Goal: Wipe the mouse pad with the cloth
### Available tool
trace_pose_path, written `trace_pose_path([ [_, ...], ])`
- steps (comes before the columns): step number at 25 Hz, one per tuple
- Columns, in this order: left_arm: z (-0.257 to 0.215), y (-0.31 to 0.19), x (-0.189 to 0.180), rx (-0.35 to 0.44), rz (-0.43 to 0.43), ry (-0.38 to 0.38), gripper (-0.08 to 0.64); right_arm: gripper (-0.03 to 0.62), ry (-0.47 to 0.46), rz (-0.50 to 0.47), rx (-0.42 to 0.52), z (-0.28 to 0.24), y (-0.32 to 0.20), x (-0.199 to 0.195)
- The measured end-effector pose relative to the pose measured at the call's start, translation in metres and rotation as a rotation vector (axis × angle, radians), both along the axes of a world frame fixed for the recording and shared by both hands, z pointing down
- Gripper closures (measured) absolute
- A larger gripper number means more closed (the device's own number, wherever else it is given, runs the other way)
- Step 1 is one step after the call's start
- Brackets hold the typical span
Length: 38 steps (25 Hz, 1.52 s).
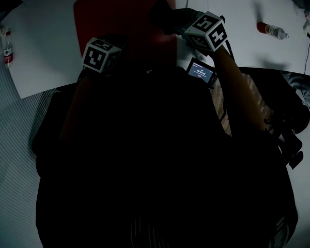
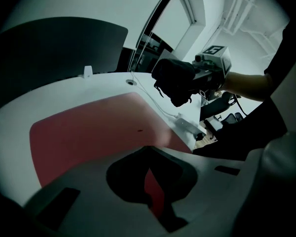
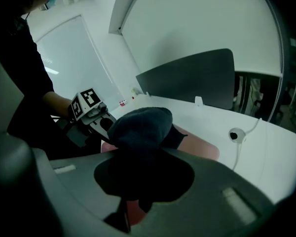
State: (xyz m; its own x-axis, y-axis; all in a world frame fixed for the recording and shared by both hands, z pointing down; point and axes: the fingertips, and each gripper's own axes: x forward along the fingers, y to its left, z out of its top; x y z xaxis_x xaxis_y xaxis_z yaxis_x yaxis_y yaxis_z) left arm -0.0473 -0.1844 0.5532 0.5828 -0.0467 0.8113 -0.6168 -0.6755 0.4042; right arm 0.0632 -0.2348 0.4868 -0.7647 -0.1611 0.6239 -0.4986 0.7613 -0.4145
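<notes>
The right gripper (image 3: pixel 138 154) is pinching the bunched dark cloth (image 3: pixel 140 127) and holding it in the air over the red pad (image 2: pixel 89 132), which is lying on the white table (image 2: pixel 54 95). The left gripper (image 2: pixel 149 179) is hovering over the pad's near edge, its jaws sitting almost together with nothing between them.

On the table (image 1: pixel 41 45), the mouse pad (image 1: pixel 124 19) lies toward the far side. Taking the pad as the dial's centre in the head view, the cloth (image 1: pixel 163 14) sits at 3 o'clock, between the jaws of the right gripper (image 1: pixel 183 22), raised over the pad's right edge. The left gripper (image 2: pixel 150 186) is at 7 o'clock, over the pad's near edge. A small screen device (image 1: pixel 200 71) lies at 4 o'clock, just off the pad's corner. One bottle (image 1: pixel 271 30) lies at 3 o'clock, well apart, and another bottle (image 1: pixel 8 48) at 9 o'clock, by the table's left edge.
</notes>
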Motion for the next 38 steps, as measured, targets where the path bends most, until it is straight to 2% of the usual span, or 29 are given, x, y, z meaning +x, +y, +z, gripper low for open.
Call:
trace_pose_path([
  [3, 0.015, -0.002, 0.001, -0.02, 0.029, -0.024, 0.551, 0.525, 0.036, 0.006, -0.035, 0.028, 0.001, 0.001],
  [6, 0.024, -0.003, 0.003, -0.04, 0.017, -0.025, 0.551, 0.525, 0.094, -0.017, -0.048, 0.058, 0.004, 0.004],
  [12, 0.041, -0.003, -0.003, -0.069, -0.002, -0.04, 0.551, 0.525, 0.253, -0.089, -0.05, 0.118, 0.005, 0.005],
  [15, 0.043, -0.008, 0.0, -0.069, 0.007, -0.04, 0.551, 0.525, 0.331, -0.136, -0.081, 0.147, 0.015, 0.01],
  [19, 0.056, -0.019, 0.001, -0.066, 0.03, -0.069, 0.551, 0.525, 0.285, -0.073, -0.156, 0.156, 0.015, 0.013],
  [23, 0.074, -0.036, -0.001, -0.032, 0.046, -0.133, 0.551, 0.525, 0.271, -0.043, -0.168, 0.156, 0.015, 0.013],
  [27, 0.099, -0.035, -0.006, -0.077, 0.019, -0.19, 0.551, 0.526, 0.221, -0.024, -0.199, 0.153, 0.013, 0.013],
  [34, 0.105, -0.037, -0.006, -0.071, 0.01, -0.189, 0.551, 0.525, 0.193, -0.038, -0.231, 0.152, 0.012, 0.012],
  [36, 0.106, -0.037, -0.004, -0.078, 0.014, -0.184, 0.551, 0.525, 0.21, -0.076, -0.195, 0.148, 0.009, 0.013],
  [38, 0.105, -0.036, -0.001, -0.074, 0.03, -0.182, 0.551, 0.525, 0.235, -0.108, -0.084, 0.138, -0.006, 0.018],
])
